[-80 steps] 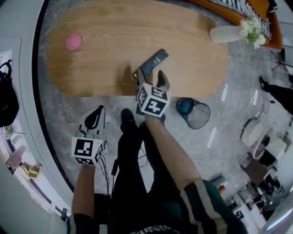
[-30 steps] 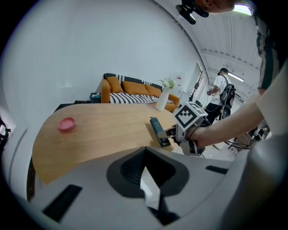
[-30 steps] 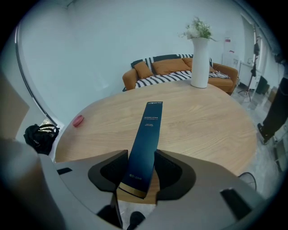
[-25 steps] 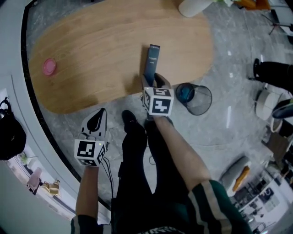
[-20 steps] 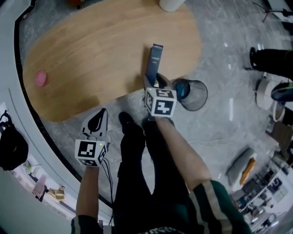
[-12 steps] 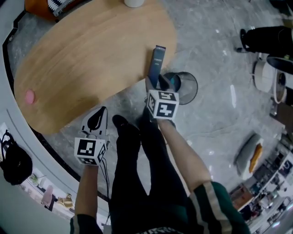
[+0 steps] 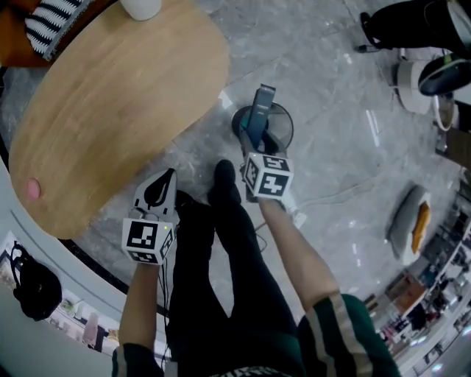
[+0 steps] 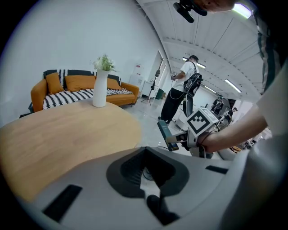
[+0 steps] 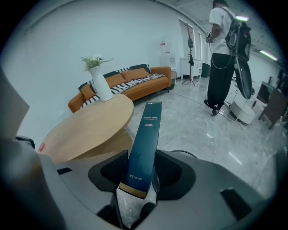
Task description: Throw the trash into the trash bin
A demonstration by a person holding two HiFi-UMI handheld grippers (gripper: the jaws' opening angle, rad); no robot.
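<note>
A long dark teal box (image 7: 259, 114) stands upright between the jaws of my right gripper (image 7: 257, 144), which is shut on its lower end. In the head view the box hangs directly over the round black wire trash bin (image 7: 286, 133) on the grey floor. In the right gripper view the box (image 9: 144, 143) rises from my right gripper (image 9: 136, 179), and the bin's rim (image 9: 182, 153) peeks out behind it. My left gripper (image 7: 163, 181) is held lower left, beside the person's legs, shut and empty. The left gripper view shows the box (image 8: 164, 134) off to the right.
The oval wooden table (image 7: 110, 96) lies up and to the left, with a white vase (image 7: 141, 7) and a small pink thing (image 7: 32, 189) on it. An orange sofa (image 9: 135, 81) stands beyond. Another person (image 9: 222, 58) stands at the right, by equipment.
My right gripper has carried the box from above the table's edge to above the bin. The left gripper moved along with it, away from the table. Neither gripper's jaws changed.
</note>
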